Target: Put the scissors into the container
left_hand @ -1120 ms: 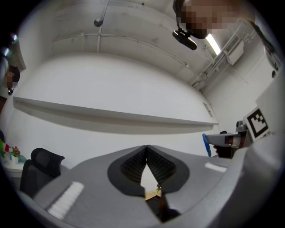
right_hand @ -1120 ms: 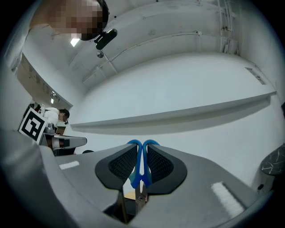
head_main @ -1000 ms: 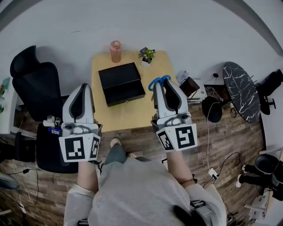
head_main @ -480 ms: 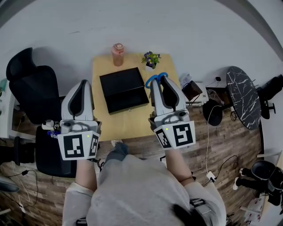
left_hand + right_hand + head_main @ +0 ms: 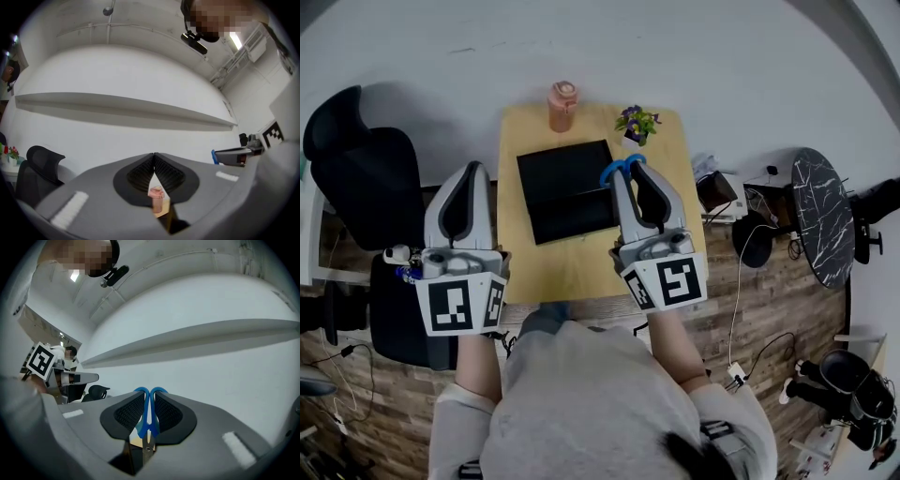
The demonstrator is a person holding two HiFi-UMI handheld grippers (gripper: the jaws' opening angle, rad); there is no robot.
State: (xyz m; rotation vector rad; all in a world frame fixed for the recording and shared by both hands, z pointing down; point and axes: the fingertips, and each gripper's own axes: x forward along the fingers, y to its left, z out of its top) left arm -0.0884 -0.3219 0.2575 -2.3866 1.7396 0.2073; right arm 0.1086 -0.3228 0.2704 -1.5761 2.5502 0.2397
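The left gripper (image 5: 470,174) has its jaws pressed together, empty. The right gripper (image 5: 630,176) clamps the blue-handled metal scissors (image 5: 146,416) in the air near the black rectangular container (image 5: 562,192). I judge this the carrying step; next, bring them over it and release.

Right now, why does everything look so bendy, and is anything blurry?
Head view: a fisheye lens bows the brown wooden floor around the light wooden table, and the corners go dark. Left gripper view: the grey wall ledge curves, and the pink bottle looks soft. Right gripper view: same curving; the blue-handled scissors look fairly sharp, and a mosaic patch sits on top.
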